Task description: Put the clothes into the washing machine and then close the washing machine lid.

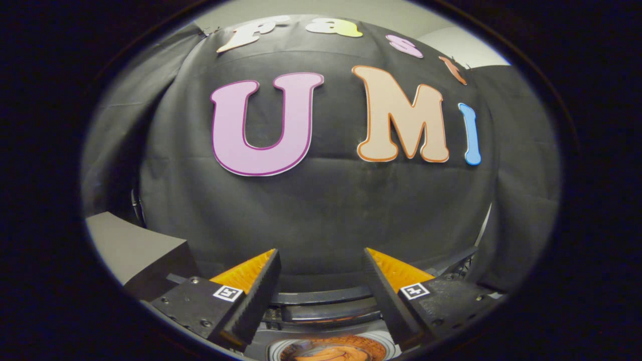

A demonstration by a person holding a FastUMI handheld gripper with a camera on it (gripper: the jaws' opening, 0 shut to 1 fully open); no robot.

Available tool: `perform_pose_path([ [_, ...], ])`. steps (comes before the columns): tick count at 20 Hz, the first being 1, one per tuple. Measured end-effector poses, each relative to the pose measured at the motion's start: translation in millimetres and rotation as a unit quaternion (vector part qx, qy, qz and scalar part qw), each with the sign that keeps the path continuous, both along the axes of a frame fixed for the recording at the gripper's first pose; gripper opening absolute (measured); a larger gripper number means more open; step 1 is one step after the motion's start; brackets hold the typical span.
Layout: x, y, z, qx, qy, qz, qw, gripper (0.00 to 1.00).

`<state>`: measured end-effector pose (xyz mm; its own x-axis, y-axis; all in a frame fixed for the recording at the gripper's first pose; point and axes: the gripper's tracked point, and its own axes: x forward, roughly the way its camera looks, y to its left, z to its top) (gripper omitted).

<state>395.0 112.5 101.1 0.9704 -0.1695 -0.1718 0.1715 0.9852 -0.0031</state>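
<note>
Below and between our fingers we see the washing machine (328, 346), its round opening sitting just under the gap between them. Inside that opening lies something orange and brown with pale folds, which we take for the clothes (333, 351); they rest within the drum, below the fingers and not touched by either one. Just ahead of the opening, a little beyond the fingertips, run dark curved bands with a glossy sheen (326, 307); we cannot tell whether these are the machine's lid, raised, or its back rim.

Our gripper (321, 263) stands spread wide, its two fingers well apart with nothing between them. The left finger (256, 296) and the right finger (388, 296) each show a black ribbed inner face and an orange outer side, and each carries a small square black-and-white marker near its base. Neither finger presses on anything; beyond the gap we see only dark cloth.

Outward from there, to the left of the left finger, a grey block with a flat top and a dark side (135, 250) stands near the machine, apart from the finger. To the right of the right finger, some dark framework (459, 263) shows, too dim for us to make out. Beyond the fingers hangs the booth's black cloth wall (326, 210), creased, with a pale wall above it.
</note>
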Motion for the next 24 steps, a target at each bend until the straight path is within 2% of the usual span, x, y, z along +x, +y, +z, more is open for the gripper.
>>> perform_pose_path([
  [24, -33, 3, -4, 0.004, -0.016, 0.014, 1.000, 0.98],
])
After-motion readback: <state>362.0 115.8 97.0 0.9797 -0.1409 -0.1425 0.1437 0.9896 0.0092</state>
